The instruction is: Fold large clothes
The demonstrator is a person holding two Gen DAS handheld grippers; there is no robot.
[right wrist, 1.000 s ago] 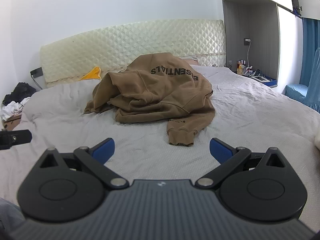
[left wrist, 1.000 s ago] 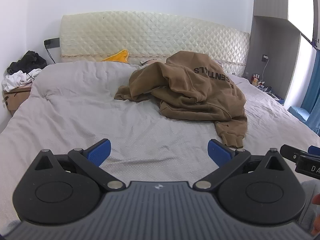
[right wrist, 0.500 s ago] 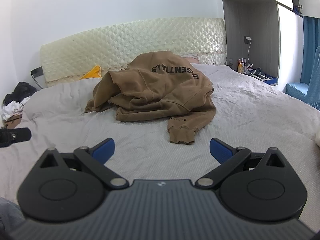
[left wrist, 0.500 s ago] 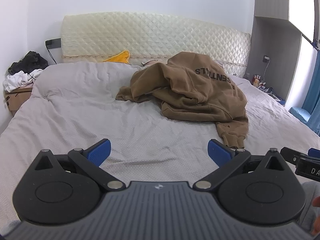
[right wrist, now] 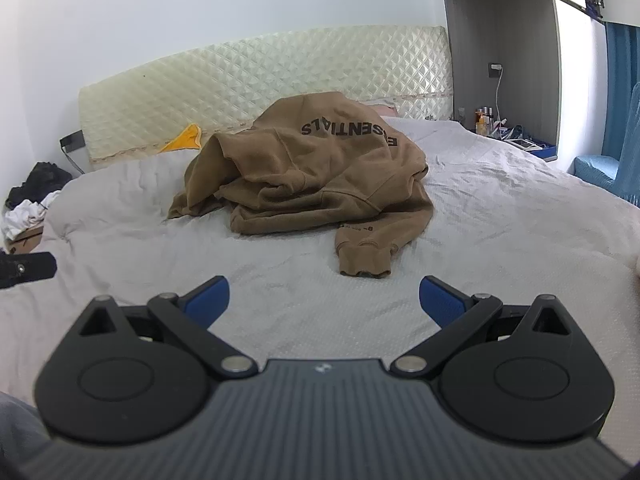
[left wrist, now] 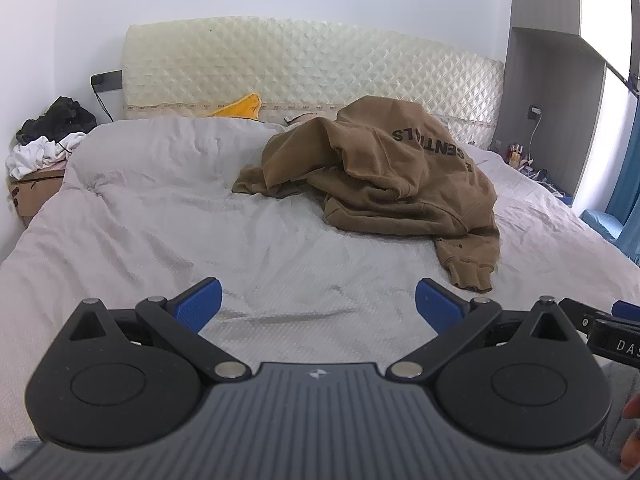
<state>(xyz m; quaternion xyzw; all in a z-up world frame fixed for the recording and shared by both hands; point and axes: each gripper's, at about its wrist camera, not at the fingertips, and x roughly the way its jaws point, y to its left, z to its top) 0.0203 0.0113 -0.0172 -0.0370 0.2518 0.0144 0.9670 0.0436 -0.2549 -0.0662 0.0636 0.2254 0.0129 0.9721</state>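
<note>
Your left claw (left wrist: 318, 300) is spread wide, blue pads well apart, nothing between them; it hovers over the near part of the bed (left wrist: 160, 216). Your right claw (right wrist: 323, 295) is likewise wide and holds nothing, above the same grey cover. The brown hoodie (left wrist: 384, 176) lies crumpled in a heap toward the head of the bed, in front of the quilted headboard (left wrist: 304, 68), printed lettering upside down on top. One sleeve trails toward you, its cuff (right wrist: 365, 266) flat on the cover, near your right claw but not touching it. A yellow item (left wrist: 240, 107) shows at the headboard. A pile of dark and white clothes (left wrist: 48, 136) sits on a cardboard box left of the bed.
</note>
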